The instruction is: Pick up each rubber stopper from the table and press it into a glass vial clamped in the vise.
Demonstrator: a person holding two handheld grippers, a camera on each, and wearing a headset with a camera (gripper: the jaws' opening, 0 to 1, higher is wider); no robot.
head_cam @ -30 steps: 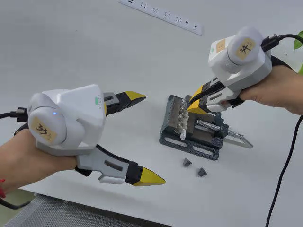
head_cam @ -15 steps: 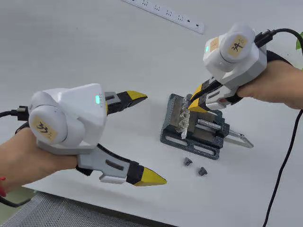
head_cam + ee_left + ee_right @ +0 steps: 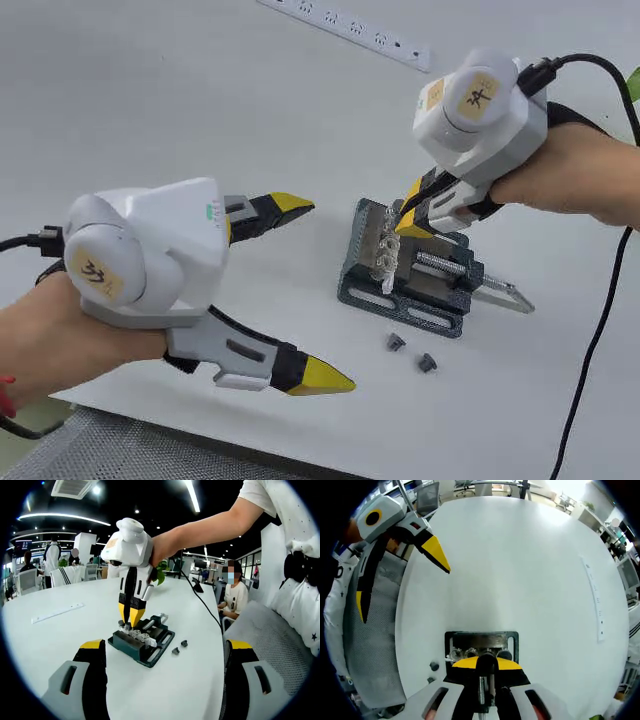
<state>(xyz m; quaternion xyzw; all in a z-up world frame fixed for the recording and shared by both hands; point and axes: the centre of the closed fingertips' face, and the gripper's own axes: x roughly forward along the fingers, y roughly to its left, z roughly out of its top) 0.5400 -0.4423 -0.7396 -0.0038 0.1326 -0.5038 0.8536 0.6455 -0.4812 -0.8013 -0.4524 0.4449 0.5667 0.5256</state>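
Note:
A dark vise (image 3: 443, 288) stands on the white table and clamps a row of glass vials (image 3: 385, 256). My right gripper (image 3: 404, 221) points down over the far end of that row, shut on a dark rubber stopper (image 3: 486, 660) pinched between its yellow tips. The same gripper (image 3: 131, 617) hangs over the vise (image 3: 150, 652) in the left gripper view. Two loose stoppers (image 3: 395, 343) (image 3: 427, 363) lie just in front of the vise. My left gripper (image 3: 308, 291) hovers well to the vise's left, open wide and holding nothing.
A white power strip (image 3: 350, 30) lies at the far side of the table. The table's near edge runs below my left gripper, with a grey mesh seat (image 3: 100, 450) beyond it. A black cable (image 3: 600, 330) trails from the right gripper. People sit in the background.
My right gripper has shifted slightly left and tipped more upright over the vials, still pinching the stopper. The left gripper has stayed where it was.

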